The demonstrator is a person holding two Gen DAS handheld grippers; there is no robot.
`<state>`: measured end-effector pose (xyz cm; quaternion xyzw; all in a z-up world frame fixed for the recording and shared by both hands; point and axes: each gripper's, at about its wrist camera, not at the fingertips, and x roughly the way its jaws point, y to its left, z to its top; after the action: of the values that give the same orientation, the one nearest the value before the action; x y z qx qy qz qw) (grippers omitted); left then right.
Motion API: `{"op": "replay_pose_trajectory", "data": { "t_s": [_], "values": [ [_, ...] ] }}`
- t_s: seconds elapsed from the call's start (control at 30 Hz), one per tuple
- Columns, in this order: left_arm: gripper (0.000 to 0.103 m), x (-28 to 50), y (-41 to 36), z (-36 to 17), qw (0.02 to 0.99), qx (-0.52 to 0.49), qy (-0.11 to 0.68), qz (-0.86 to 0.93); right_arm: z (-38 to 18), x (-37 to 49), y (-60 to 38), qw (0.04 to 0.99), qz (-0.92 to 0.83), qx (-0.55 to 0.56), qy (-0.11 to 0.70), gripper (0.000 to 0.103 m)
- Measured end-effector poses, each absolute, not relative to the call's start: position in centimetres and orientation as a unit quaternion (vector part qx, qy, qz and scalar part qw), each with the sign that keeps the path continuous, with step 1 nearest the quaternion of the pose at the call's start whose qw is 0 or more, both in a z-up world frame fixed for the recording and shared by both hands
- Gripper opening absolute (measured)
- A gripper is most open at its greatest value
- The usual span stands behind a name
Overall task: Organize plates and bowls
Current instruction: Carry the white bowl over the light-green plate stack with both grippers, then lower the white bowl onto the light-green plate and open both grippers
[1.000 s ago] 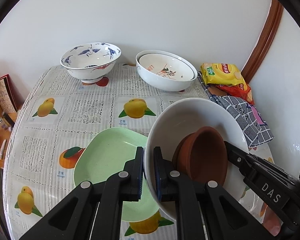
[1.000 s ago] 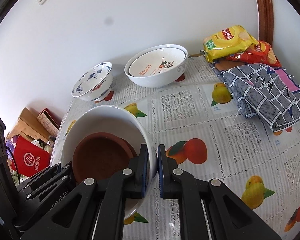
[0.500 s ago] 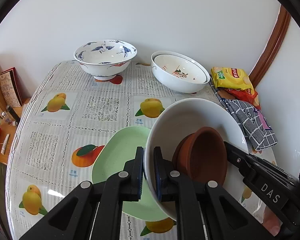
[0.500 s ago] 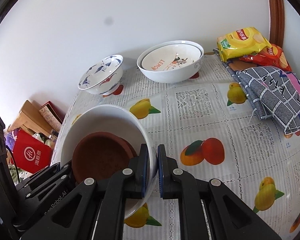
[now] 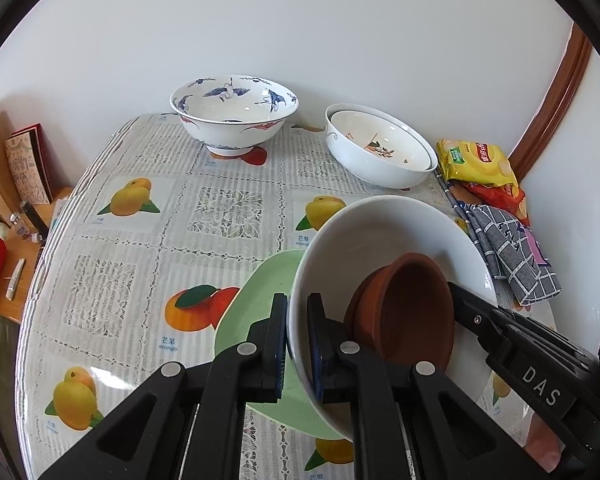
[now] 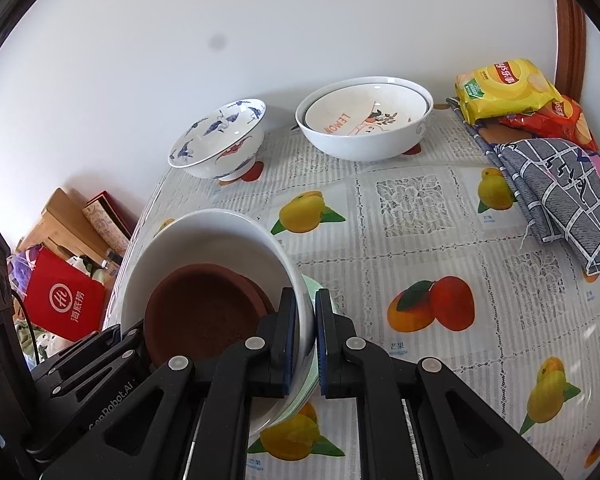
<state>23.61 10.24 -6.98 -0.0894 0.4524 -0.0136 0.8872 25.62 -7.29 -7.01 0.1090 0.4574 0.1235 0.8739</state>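
Both the left gripper (image 5: 297, 340) and right gripper (image 6: 313, 340), jaws nearly closed on opposite rim edges, are sharing the white bowl (image 5: 384, 236) holding terracotta saucers (image 5: 408, 304), low-centre above the green plate (image 5: 252, 312), likely for stacking.

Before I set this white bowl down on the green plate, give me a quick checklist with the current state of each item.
1. Left hand-held gripper shut on the white bowl rim: ok.
2. Right hand-held gripper shut on the opposite rim: ok.
3. Brown dishes seated inside the bowl: ok, though the bowl is tilted and they lean to its low side.
4. Green plate directly beneath the bowl: ok, it shows under the bowl in both views.
5. Plate surface free of items: cannot tell, the bowl hides most of it.
6. Blue-patterned bowl and nested white bowls away from the drop spot: ok, both stand by the wall.
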Motion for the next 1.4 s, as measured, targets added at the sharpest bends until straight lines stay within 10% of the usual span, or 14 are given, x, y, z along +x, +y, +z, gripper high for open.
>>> {"op": "replay_pose_trajectory", "data": {
  "t_s": [1.4],
  "values": [
    [0.011, 25.4, 12.4, -12.2, 0.862, -0.105, 0.496, -0.002, -12.7, 27.9, -5.0, 0.844, 0.131, 0.095, 0.512, 0.010]
  ]
}}
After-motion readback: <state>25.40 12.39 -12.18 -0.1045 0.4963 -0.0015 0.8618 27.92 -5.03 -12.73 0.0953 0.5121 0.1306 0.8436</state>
